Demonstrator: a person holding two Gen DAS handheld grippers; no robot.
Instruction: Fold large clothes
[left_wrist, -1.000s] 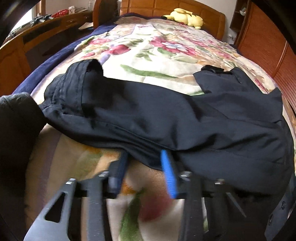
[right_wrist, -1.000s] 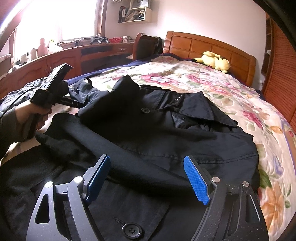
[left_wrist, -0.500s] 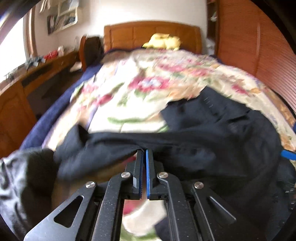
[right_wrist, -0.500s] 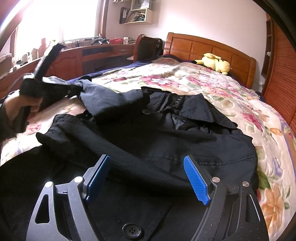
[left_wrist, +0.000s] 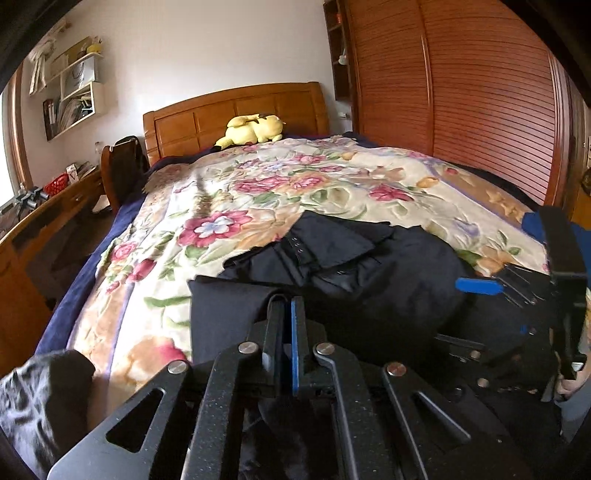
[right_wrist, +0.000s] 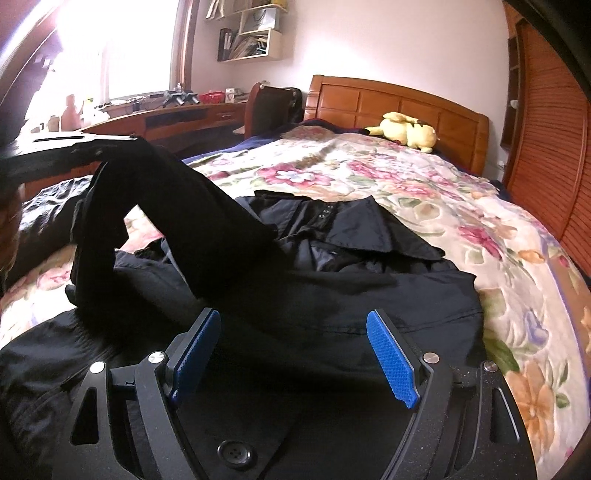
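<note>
A large black button-front coat (right_wrist: 332, 280) lies spread on a floral bedspread (right_wrist: 424, 192). The left gripper (left_wrist: 287, 314), fingers pressed together, pinches the coat's black sleeve (right_wrist: 166, 206) and holds it lifted above the coat's body. The right gripper (right_wrist: 295, 354) hovers low over the coat, blue-padded fingers spread wide (nothing between them).

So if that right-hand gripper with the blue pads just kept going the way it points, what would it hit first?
Most likely the black coat on the bed: the open right gripper points down at its front. Depth is hard to judge.
</note>
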